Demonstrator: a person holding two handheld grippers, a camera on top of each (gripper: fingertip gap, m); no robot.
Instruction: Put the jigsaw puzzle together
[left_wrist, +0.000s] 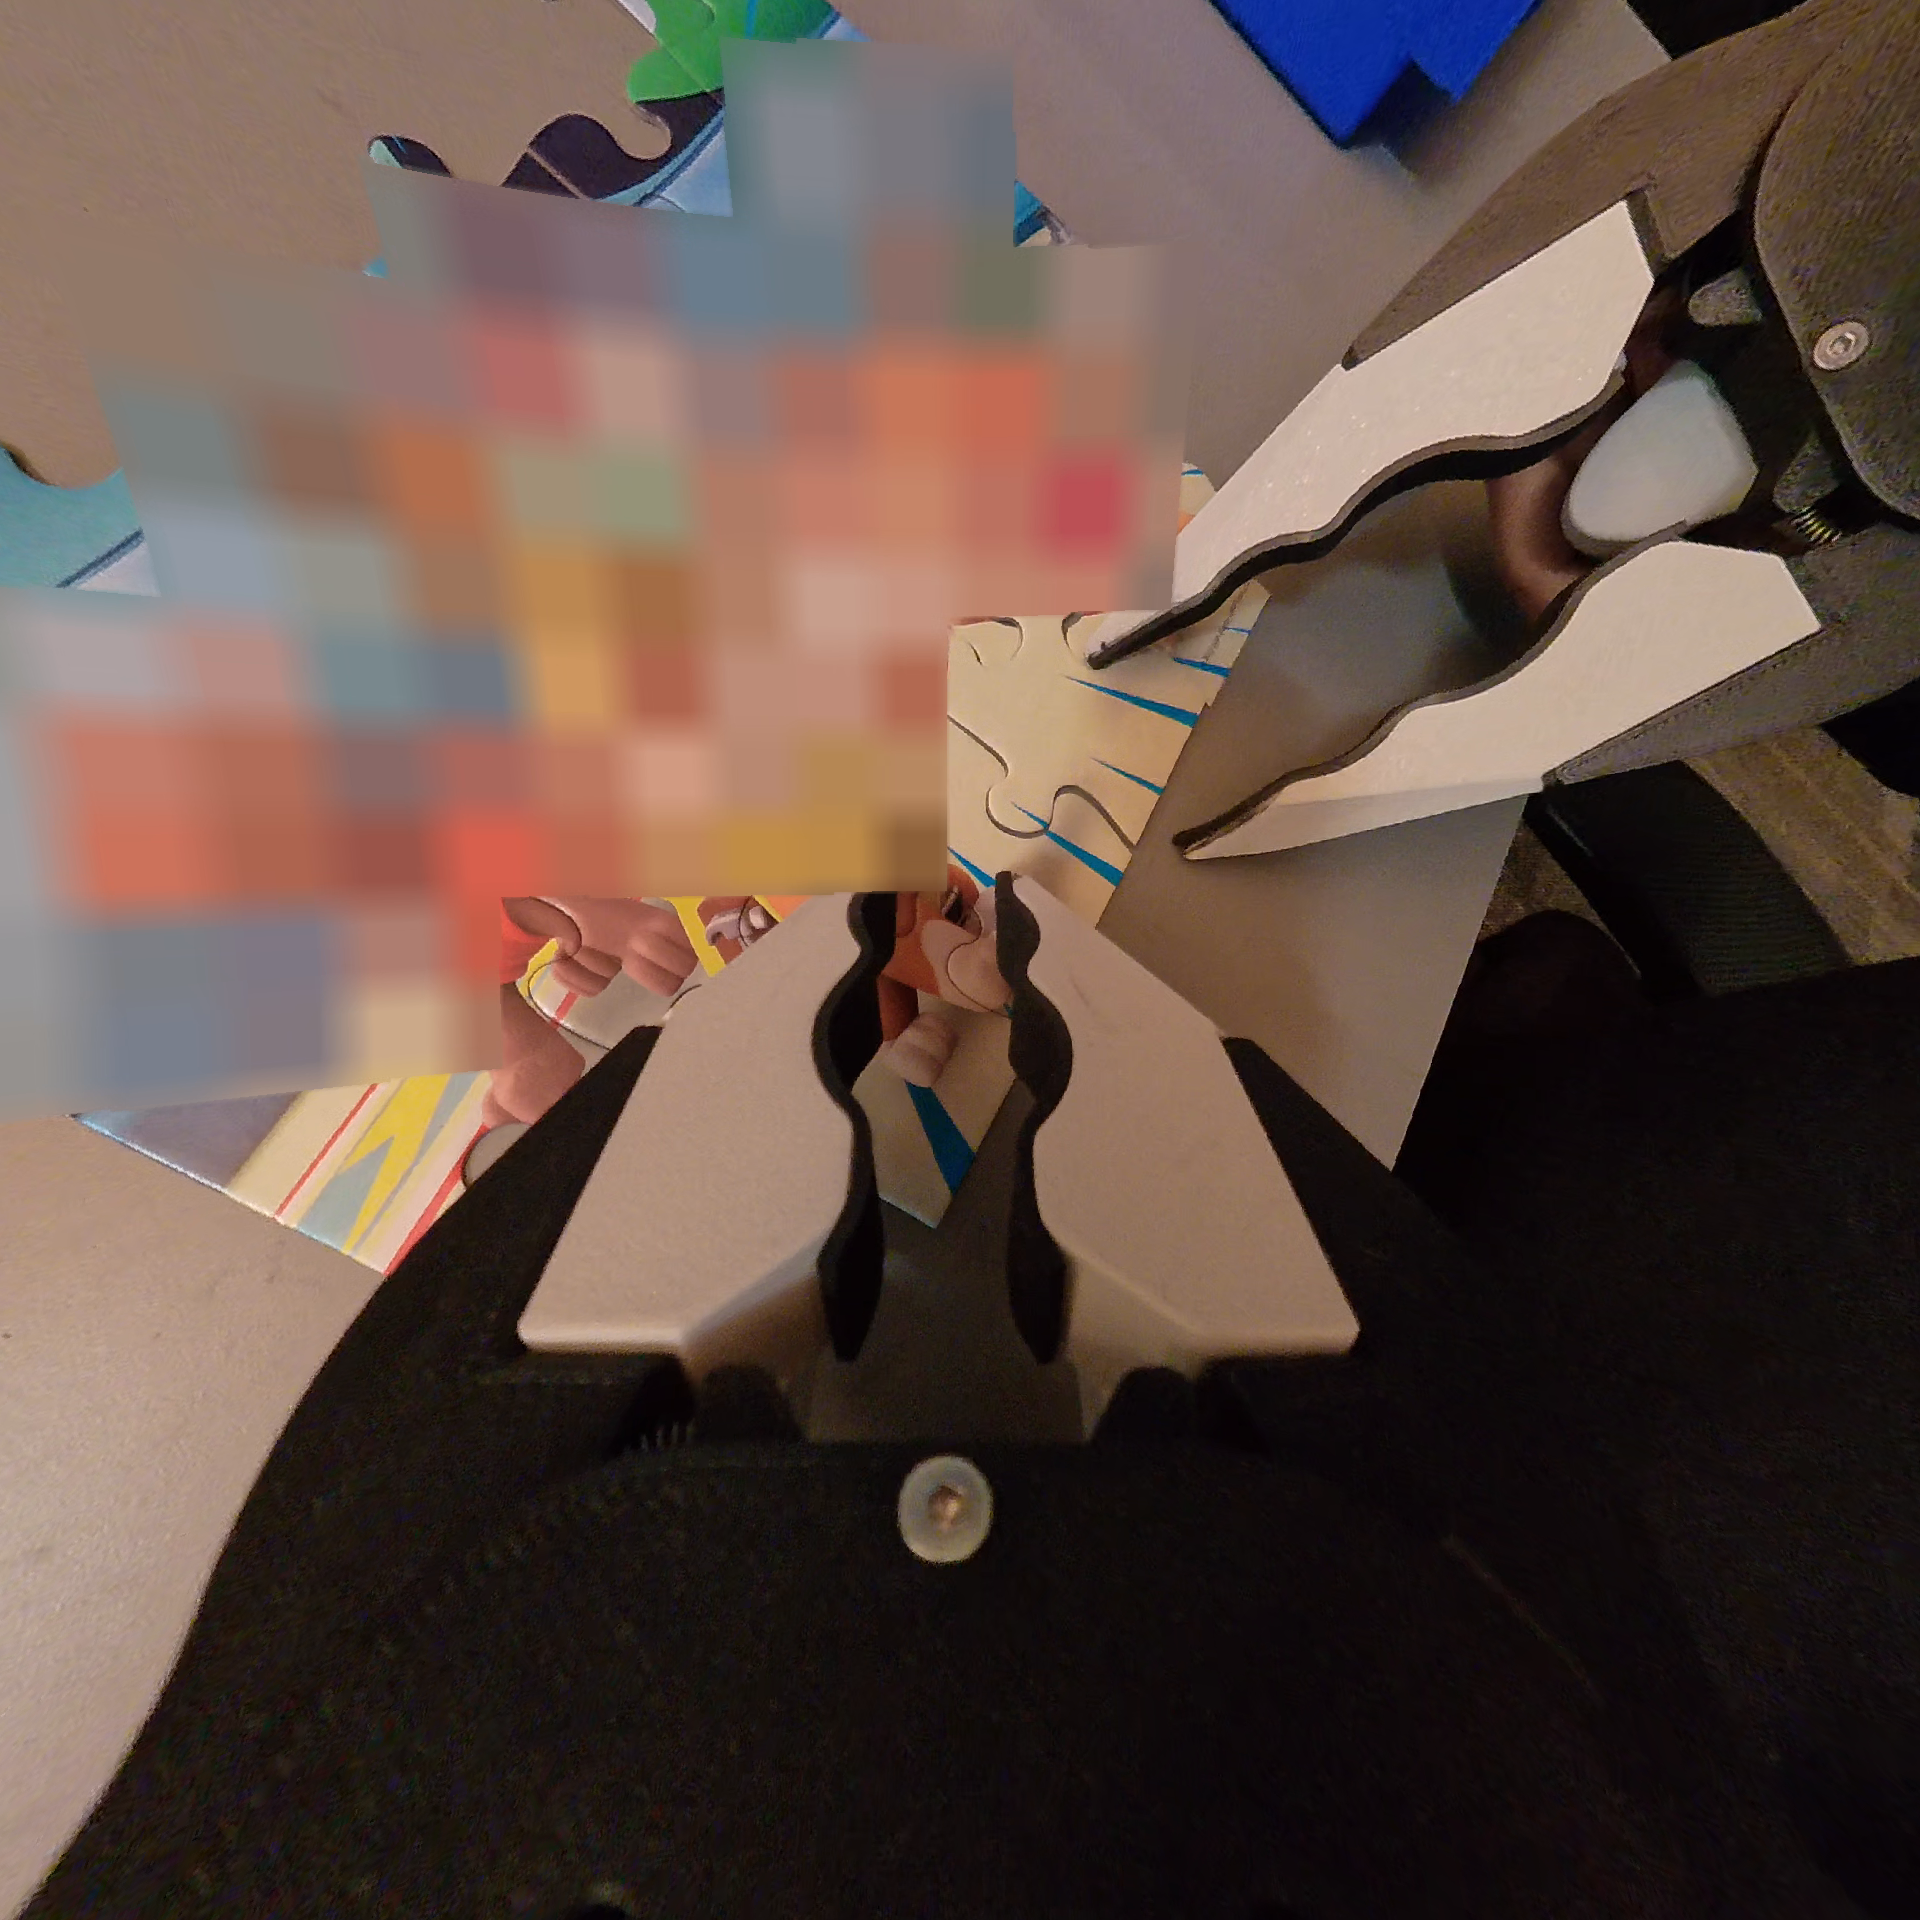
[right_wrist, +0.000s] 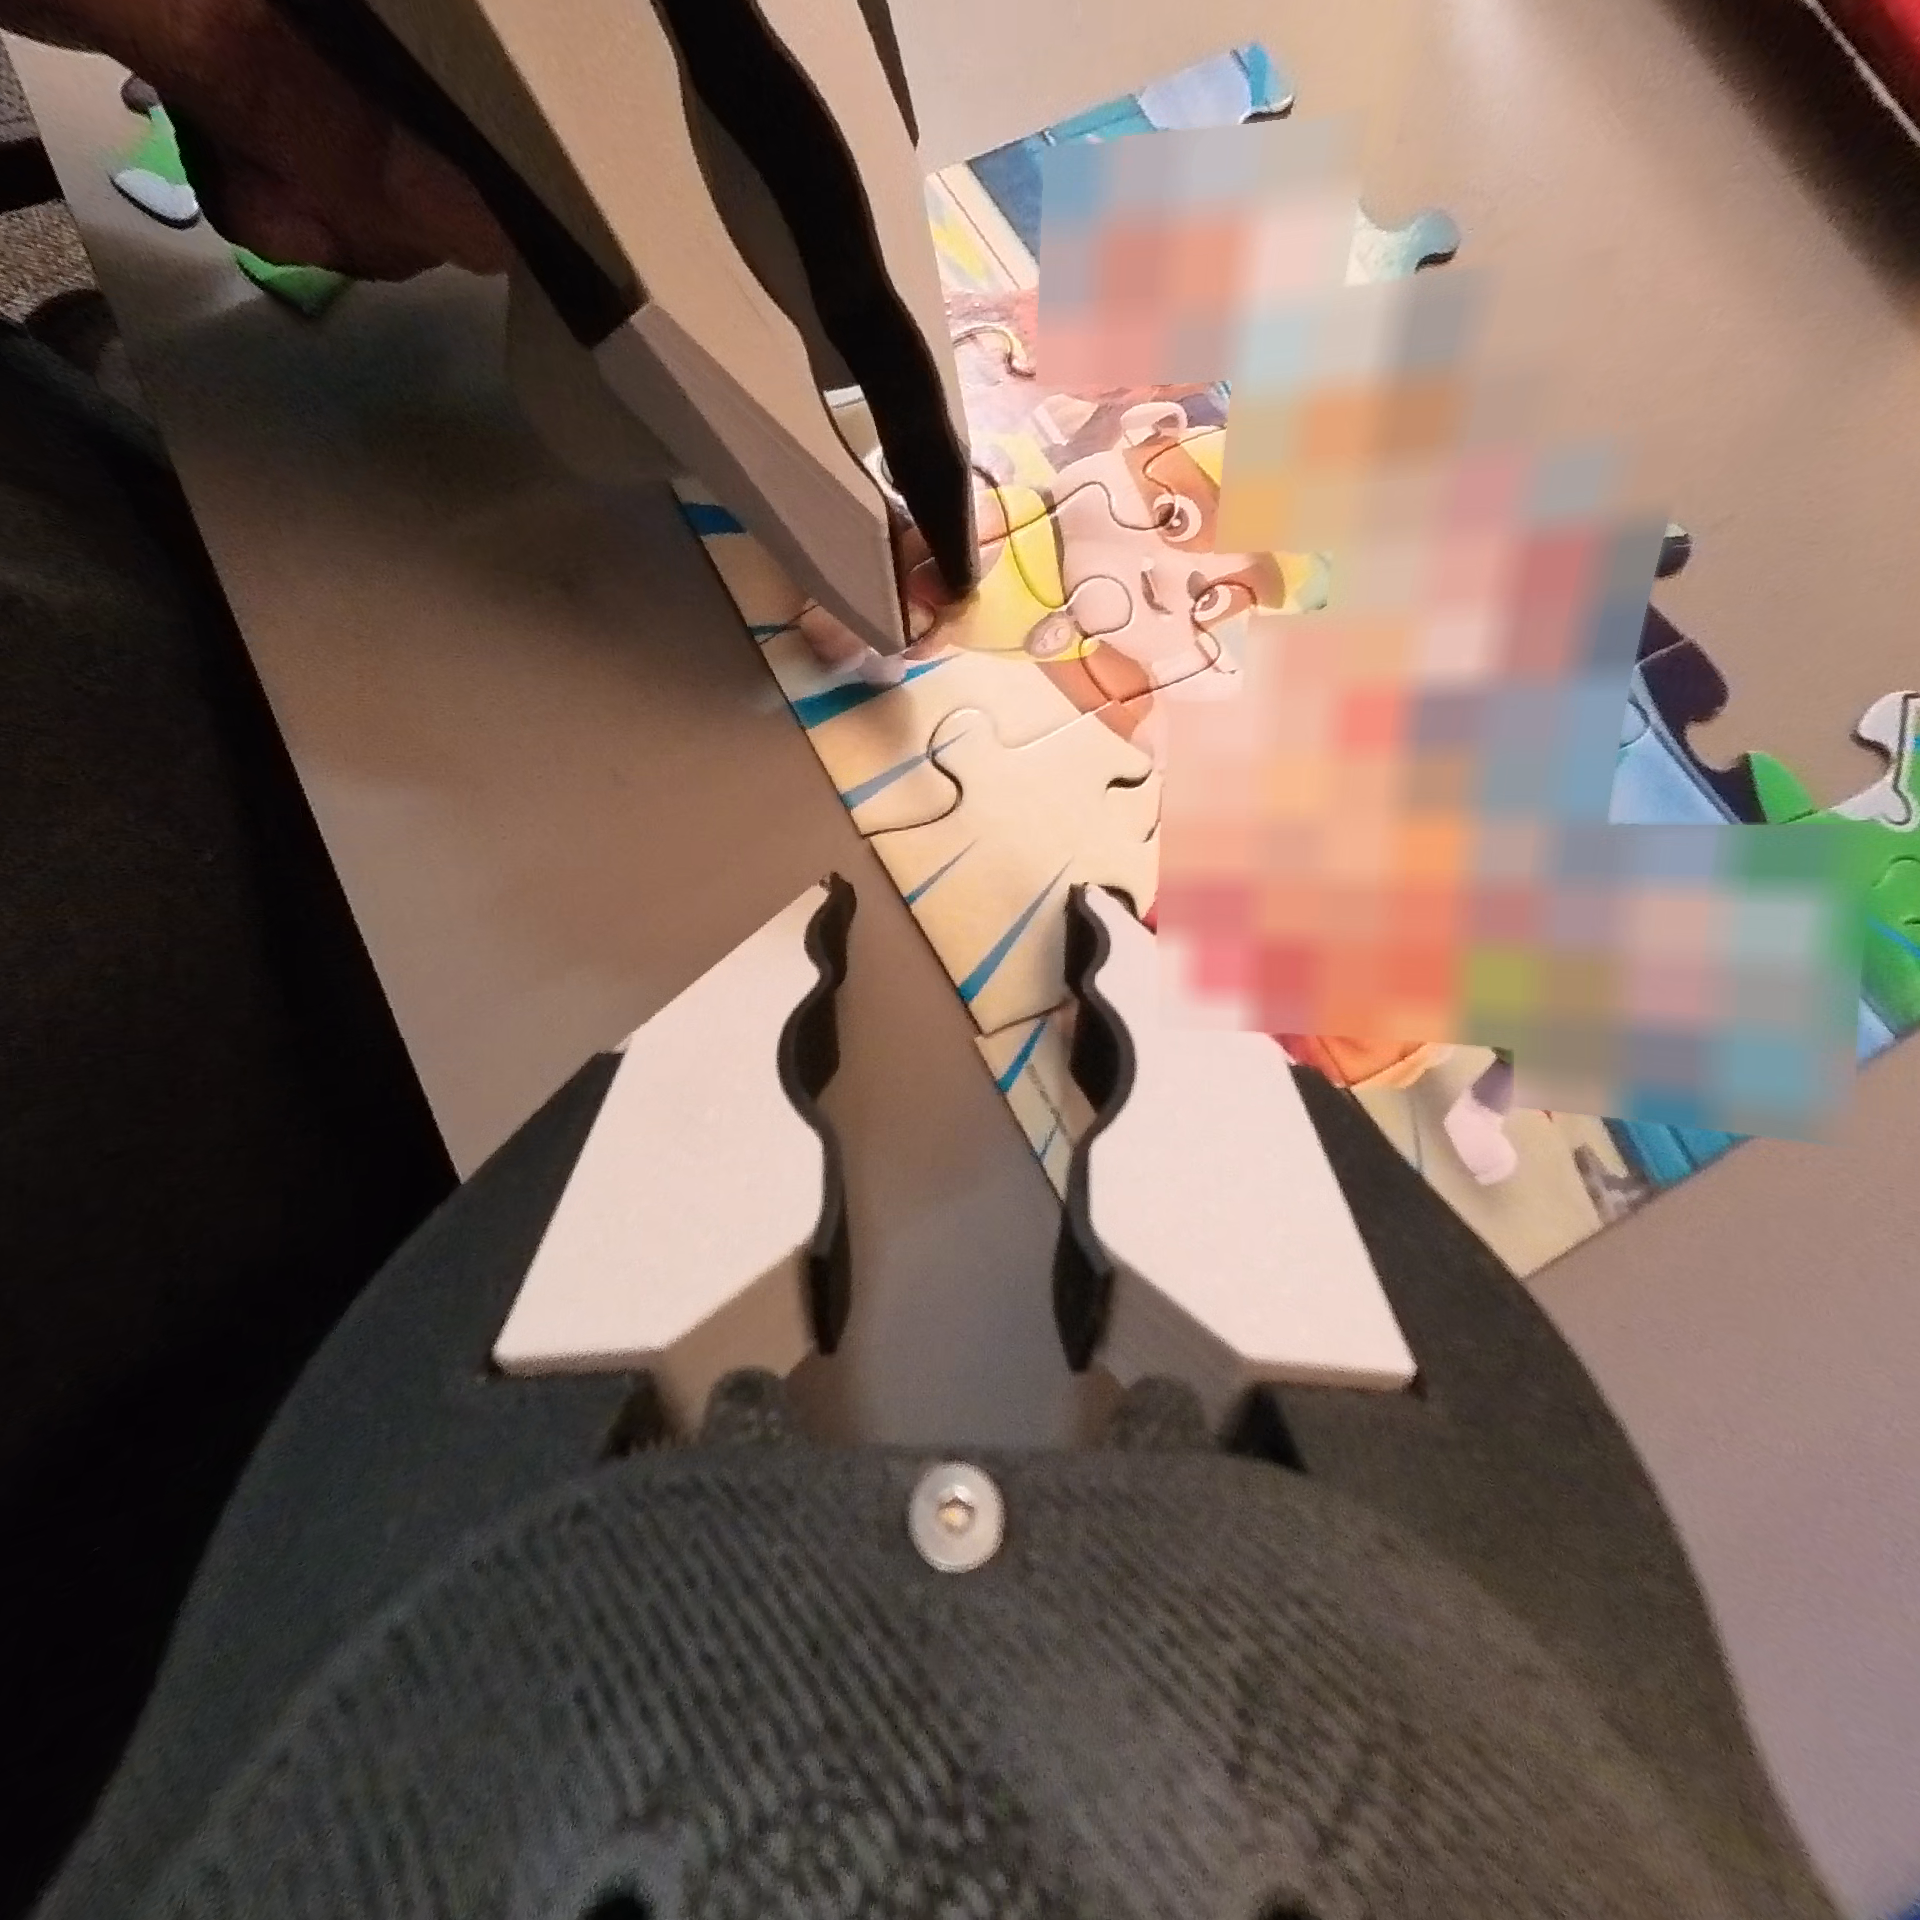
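Left fingers: narrowly apart, tips pressed down on the jigsaw puzzle near its near edge; nothing clamped between the pads; puzzle picture visible through the gap.
Left gripper: steep, nose-down, as the right wrist view shows.
Right fingers: wide apart, bare; one tip over the grey table, the other over the puzzle's border pieces.
Right gripper: straddling the puzzle's straight edge, low and shallow, coming in from the right of the left gripper.
Key relation: puzzle edge running diagonally between the right fingertips, near-right to far-left in the right wrist view; left tips already on the puzzle, right tips just above its rim.
Puzzle: flat on the table, mostly assembled, far side ragged with open tabs.
Surroundings: loose green-and-blue pieces beyond the far edge; blue block far right.
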